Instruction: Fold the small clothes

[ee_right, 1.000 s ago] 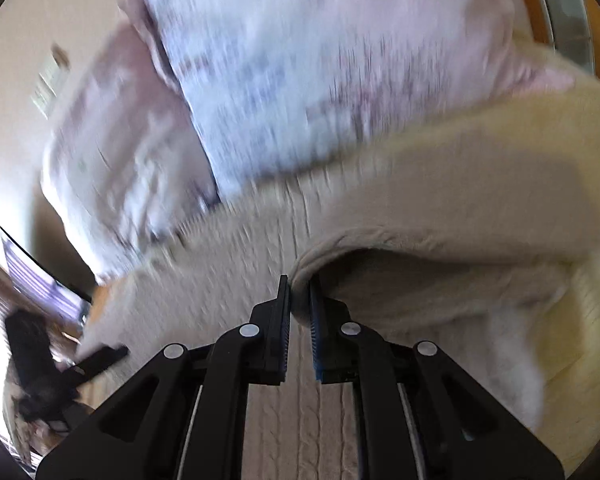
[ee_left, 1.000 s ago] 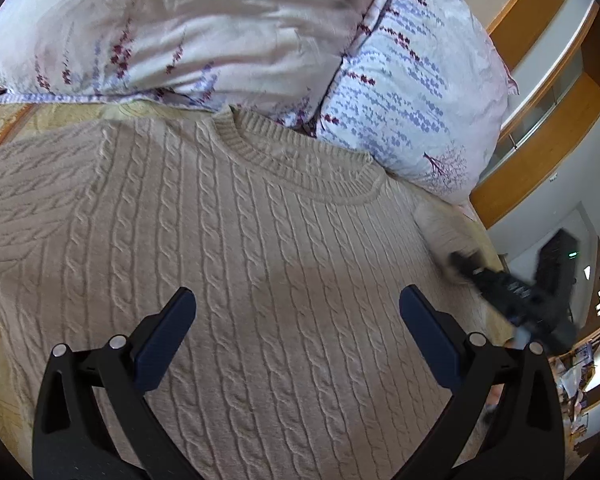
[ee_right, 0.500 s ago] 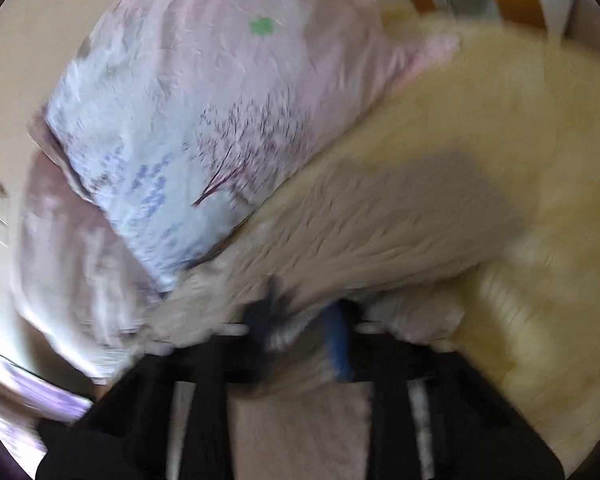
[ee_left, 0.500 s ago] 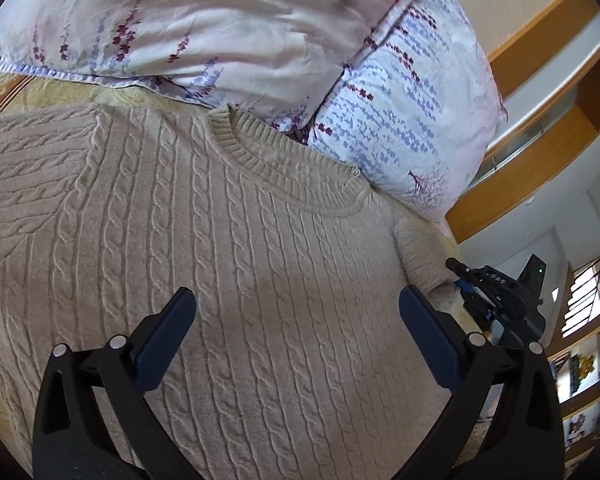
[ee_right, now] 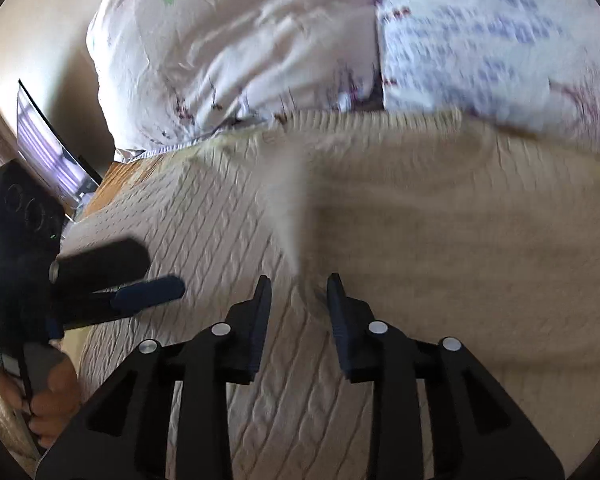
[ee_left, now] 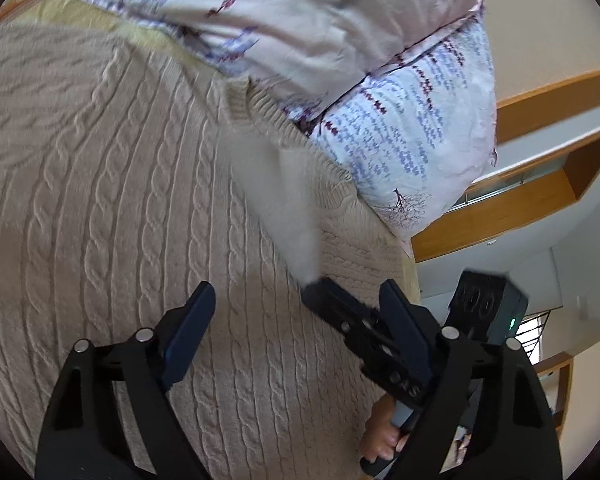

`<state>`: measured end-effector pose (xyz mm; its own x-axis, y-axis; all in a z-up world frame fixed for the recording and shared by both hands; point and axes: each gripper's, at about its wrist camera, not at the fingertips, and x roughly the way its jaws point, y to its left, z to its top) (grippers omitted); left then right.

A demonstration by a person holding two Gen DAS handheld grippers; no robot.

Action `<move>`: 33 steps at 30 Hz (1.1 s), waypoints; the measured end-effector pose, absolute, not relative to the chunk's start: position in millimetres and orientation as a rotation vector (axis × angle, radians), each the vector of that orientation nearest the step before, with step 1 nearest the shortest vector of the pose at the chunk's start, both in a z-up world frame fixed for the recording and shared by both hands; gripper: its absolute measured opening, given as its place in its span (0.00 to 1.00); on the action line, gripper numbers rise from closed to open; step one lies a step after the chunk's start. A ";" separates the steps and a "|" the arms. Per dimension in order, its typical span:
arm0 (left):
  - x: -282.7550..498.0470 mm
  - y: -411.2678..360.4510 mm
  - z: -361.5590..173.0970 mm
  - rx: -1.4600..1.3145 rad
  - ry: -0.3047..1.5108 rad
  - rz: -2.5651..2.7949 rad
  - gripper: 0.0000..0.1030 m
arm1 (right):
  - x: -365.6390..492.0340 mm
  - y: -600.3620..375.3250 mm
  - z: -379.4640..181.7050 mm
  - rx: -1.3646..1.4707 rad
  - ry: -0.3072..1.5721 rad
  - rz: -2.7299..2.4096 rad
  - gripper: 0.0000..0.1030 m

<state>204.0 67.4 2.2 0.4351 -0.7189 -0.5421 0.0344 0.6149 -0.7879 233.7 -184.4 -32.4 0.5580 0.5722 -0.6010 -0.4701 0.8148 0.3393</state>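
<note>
A beige cable-knit sweater (ee_left: 120,200) lies flat on the bed, collar (ee_left: 268,124) toward the pillows. Its right sleeve (ee_left: 292,208) is blurred in motion, falling across the chest; it also shows in the right wrist view (ee_right: 288,208). My left gripper (ee_left: 296,312) is open and empty above the sweater's lower front. My right gripper (ee_right: 296,292) is open over the sweater (ee_right: 420,248), the sleeve tip just beyond its jaws; it appears in the left wrist view (ee_left: 320,292) beside the left gripper's right finger.
Two floral pillows (ee_left: 400,120) lean at the head of the bed, also in the right wrist view (ee_right: 240,48). A wooden headboard and shelf (ee_left: 540,184) stand to the right. A screen (ee_right: 48,148) sits at the far left.
My right gripper carried the right sleeve over the chest toward the left gripper and opened, letting it go. The left gripper tilted and stays open.
</note>
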 end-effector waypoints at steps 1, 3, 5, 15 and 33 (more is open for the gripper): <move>205.7 66.5 0.4 -0.800 1.035 -0.535 0.77 | 231.6 -195.2 -31.4 0.192 0.760 0.623 0.36; 209.1 65.7 -2.6 -0.822 1.044 -0.536 0.74 | 222.8 -233.5 -31.2 0.332 0.756 0.590 0.47; 211.6 65.1 -4.4 -0.839 1.050 -0.521 0.69 | 218.1 -271.7 -36.2 0.490 0.753 0.541 0.48; 238.7 70.4 -17.8 -0.863 1.067 -0.391 0.28 | 215.4 -407.9 -75.0 1.009 0.621 0.229 0.37; 241.8 82.4 -5.6 -0.480 1.020 -0.285 0.13 | 190.5 -365.5 -65.6 0.645 0.598 0.011 0.17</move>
<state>241.8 82.4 -5.6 0.4997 -0.4432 -0.7442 0.0067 0.8611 -0.5084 190.5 -365.5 -65.6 0.8322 0.1903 -0.5209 0.1713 0.8052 0.5678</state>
